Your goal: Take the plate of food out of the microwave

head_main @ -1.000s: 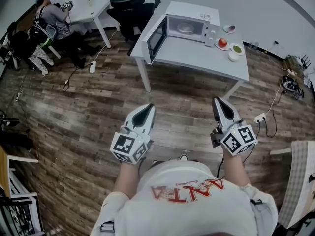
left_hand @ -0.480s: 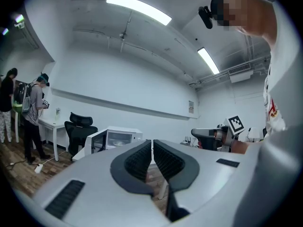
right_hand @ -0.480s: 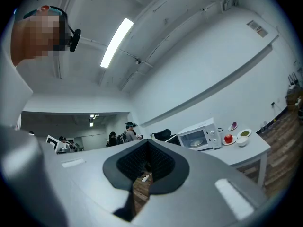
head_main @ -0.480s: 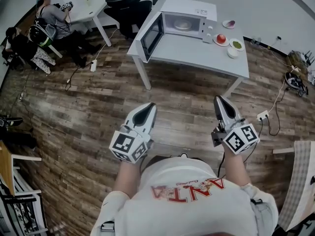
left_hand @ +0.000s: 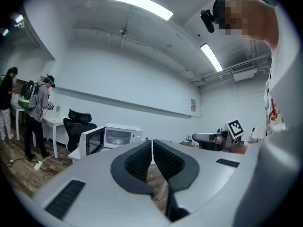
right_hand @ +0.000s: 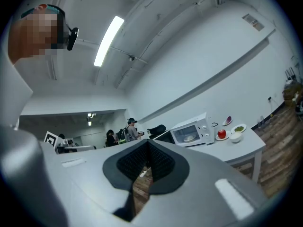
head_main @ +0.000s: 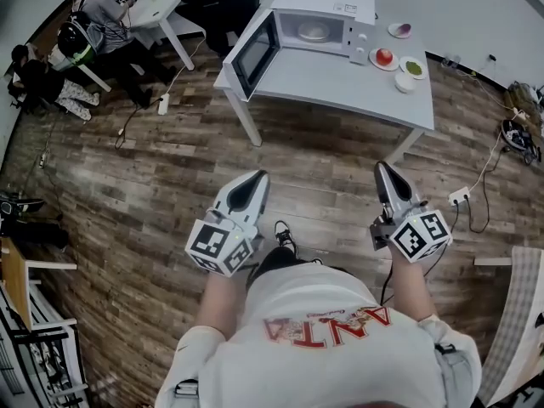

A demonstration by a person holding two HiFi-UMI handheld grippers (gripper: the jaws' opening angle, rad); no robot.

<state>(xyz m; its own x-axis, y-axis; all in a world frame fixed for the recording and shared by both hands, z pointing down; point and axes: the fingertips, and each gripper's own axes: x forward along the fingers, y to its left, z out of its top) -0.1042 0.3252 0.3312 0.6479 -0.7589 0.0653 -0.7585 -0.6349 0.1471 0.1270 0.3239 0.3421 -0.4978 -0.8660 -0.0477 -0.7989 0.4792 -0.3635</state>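
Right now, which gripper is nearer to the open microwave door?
Left. The left gripper points almost straight at the door, though well short of it; the right gripper is off to the door's right, farther away.

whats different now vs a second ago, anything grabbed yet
Nothing was taken hold of or let go. The person seems to have stepped toward the table: a shoe now shows between the grippers, and the table looks slightly larger in the head view. Unchanged: left gripper and right gripper shut and empty, held out in front; microwave door open, plate inside.
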